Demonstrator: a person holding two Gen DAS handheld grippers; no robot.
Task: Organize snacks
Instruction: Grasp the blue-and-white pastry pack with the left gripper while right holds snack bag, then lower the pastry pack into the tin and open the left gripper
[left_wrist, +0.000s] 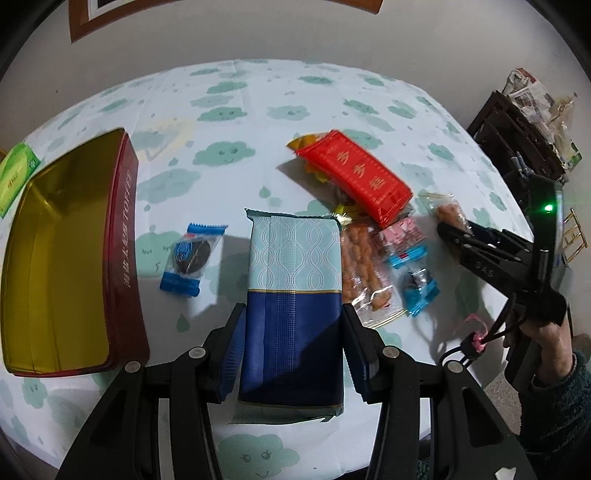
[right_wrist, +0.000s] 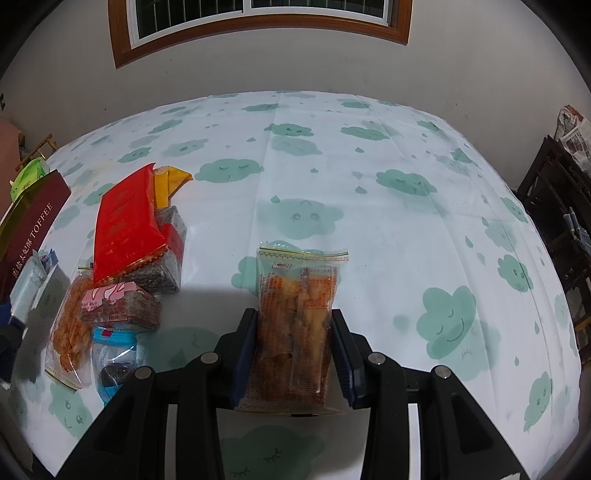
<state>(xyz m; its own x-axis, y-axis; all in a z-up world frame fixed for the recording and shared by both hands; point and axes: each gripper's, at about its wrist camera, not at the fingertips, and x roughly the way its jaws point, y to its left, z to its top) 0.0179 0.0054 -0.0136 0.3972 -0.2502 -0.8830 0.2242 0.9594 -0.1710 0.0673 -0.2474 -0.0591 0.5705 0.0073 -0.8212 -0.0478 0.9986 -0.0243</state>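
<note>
your left gripper (left_wrist: 293, 354) has its fingers (left_wrist: 232, 354) clamped on the sides of a blue and pale patterned snack pack (left_wrist: 293, 306), held above the desk (left_wrist: 229, 118) just beside the open toffee tin (left_wrist: 62, 254) with its gold inside. your right gripper (right_wrist: 293, 354) has its fingers (right_wrist: 245, 354) closed on a clear packet of orange snacks (right_wrist: 295, 325). the red packet (right_wrist: 125, 225) and other small snacks lie piled on the cloud-print cloth between the two.

Glossy gold-lined metal tin (left_wrist: 55, 258), shiny plastic wrappers (left_wrist: 354, 181), smooth printed tablecloth (left_wrist: 258, 122)
</note>
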